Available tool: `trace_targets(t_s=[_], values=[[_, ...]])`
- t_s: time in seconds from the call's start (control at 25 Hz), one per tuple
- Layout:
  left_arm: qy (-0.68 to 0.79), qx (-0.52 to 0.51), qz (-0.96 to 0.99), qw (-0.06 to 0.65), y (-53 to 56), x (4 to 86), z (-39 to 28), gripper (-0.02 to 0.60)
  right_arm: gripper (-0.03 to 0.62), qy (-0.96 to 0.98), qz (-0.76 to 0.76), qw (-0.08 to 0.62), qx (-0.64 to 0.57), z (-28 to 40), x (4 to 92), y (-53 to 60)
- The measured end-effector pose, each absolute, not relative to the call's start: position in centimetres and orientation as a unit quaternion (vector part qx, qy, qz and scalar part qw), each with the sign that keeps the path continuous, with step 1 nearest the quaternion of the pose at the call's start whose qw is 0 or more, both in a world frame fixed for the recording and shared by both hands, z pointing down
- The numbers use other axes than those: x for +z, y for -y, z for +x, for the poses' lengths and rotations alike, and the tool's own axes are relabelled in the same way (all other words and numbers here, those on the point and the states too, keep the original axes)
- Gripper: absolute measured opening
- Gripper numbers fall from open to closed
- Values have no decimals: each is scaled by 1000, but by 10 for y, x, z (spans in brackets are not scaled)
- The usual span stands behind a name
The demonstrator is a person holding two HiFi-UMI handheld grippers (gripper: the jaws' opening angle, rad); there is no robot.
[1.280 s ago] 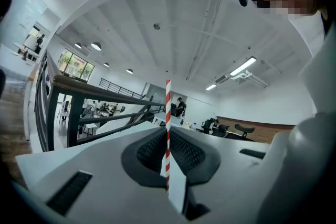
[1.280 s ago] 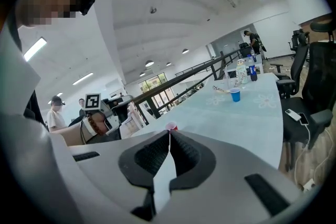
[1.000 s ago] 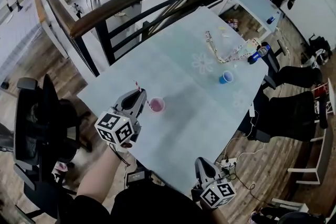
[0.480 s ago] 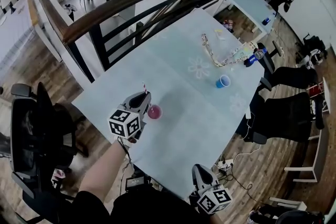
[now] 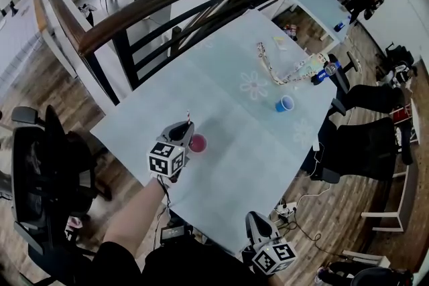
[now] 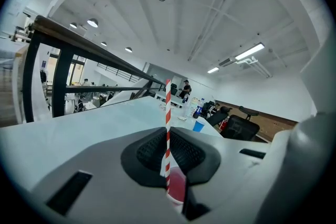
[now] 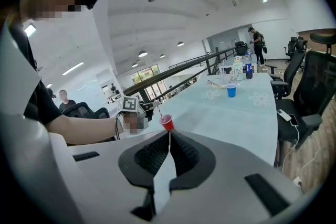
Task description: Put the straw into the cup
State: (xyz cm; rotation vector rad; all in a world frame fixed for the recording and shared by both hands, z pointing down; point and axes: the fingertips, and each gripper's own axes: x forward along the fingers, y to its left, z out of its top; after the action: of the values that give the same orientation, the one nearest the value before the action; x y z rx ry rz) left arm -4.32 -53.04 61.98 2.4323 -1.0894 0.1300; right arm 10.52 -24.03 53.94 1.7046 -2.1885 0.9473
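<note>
A red-and-white striped straw [image 6: 168,128] stands upright between the jaws of my left gripper [image 6: 168,136], which is shut on it. Just below the straw's lower end is the small red cup [image 6: 177,187]; whether the tip is inside the rim I cannot tell. In the head view the left gripper [image 5: 184,130] sits at the left side of the red cup [image 5: 198,143], with the straw [image 5: 188,117] poking up above it. My right gripper [image 5: 256,219] hangs off the table's near edge, shut and holding nothing. The right gripper view shows the red cup [image 7: 167,122] and the left gripper [image 7: 131,106] beside it.
A blue cup [image 5: 285,104] stands further out on the pale table [image 5: 255,151], past it a lanyard [image 5: 278,74] and a bottle [image 5: 326,70]. A dark railing [image 5: 134,17] borders the table's far-left side. Black chairs [image 5: 365,144] stand to the right, and another [image 5: 40,171] to the left.
My left gripper has moved right with the straw, closing in on the red cup until it sits right beside it. The right gripper has stayed where it was.
</note>
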Motion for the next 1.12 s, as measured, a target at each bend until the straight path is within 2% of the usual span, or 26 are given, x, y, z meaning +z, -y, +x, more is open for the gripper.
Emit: trace_targets(t_s=[0.44, 1.12], values=[[395, 98, 882, 237, 523, 645, -47, 29, 31, 740, 581, 106, 322, 106, 534, 237], [408, 76, 879, 237, 499, 627, -63, 29, 31, 747, 579, 98, 312, 107, 525, 231]])
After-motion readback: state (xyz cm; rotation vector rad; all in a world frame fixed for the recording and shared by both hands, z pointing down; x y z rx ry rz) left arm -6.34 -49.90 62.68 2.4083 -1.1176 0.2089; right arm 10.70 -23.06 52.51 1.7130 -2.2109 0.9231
